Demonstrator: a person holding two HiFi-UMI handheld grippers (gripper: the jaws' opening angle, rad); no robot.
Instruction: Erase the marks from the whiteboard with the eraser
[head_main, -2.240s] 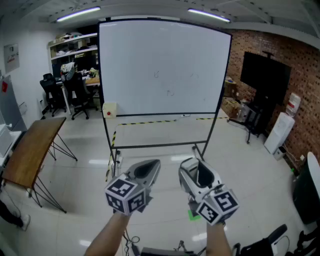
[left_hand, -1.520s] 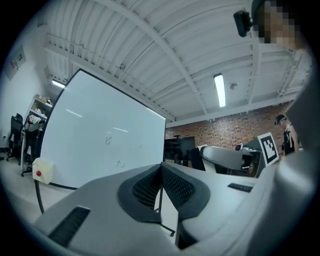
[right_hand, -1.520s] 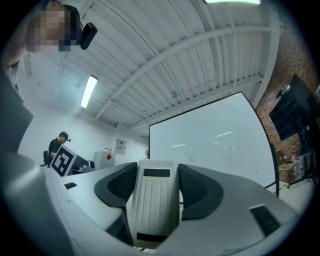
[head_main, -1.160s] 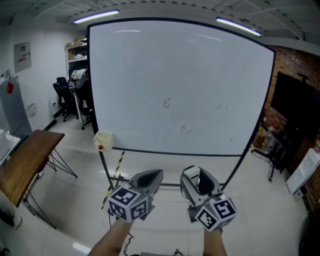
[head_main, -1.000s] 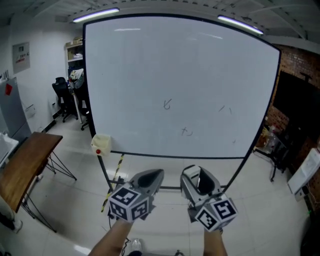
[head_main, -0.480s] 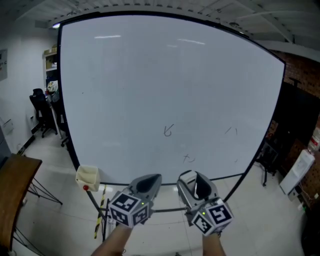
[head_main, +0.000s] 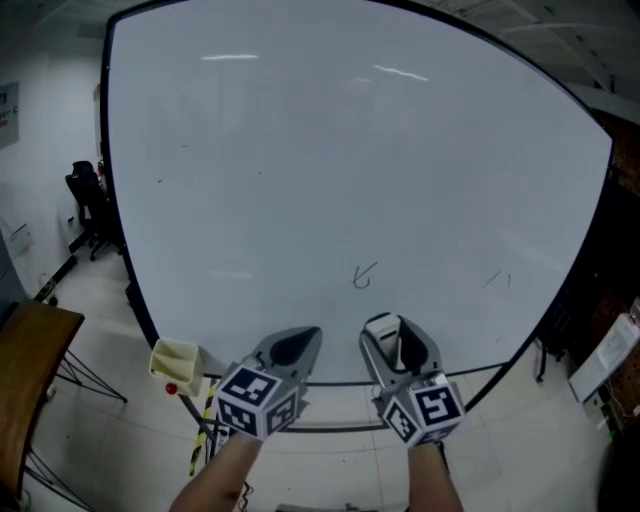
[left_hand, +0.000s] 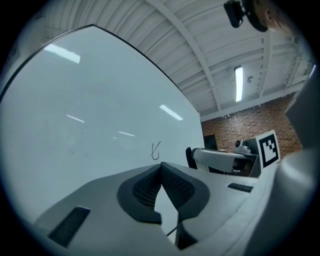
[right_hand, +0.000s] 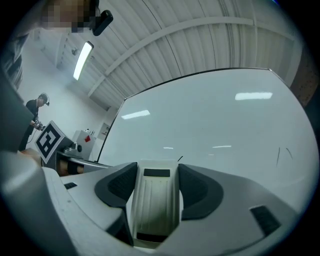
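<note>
While the board fills nearly everything ahead, what matters is the small hooked mark low on it, just above the right gripper and a touch to its left. That gripper is clamped on the eraser, a pale ribbed block filling the gap between its jaws, with its long axis running along them toward the board. In the right gripper view, the tip of the hooked mark peeks out just over the eraser's top edge, so the eraser is nearly lined up beneath it. It looks to be short of the surface, though I cannot tell for sure that they are apart.

A fainter pair of strokes sits at about the same height, well off to the right.

The left gripper hangs beside the right one with its jaws pressed together on nothing. It also points at the board below the hooked mark.

As I judge it, the right gripper is the one to act. It needs a short push forward and up onto the hooked mark, then a sweep right to the strokes.
</note>
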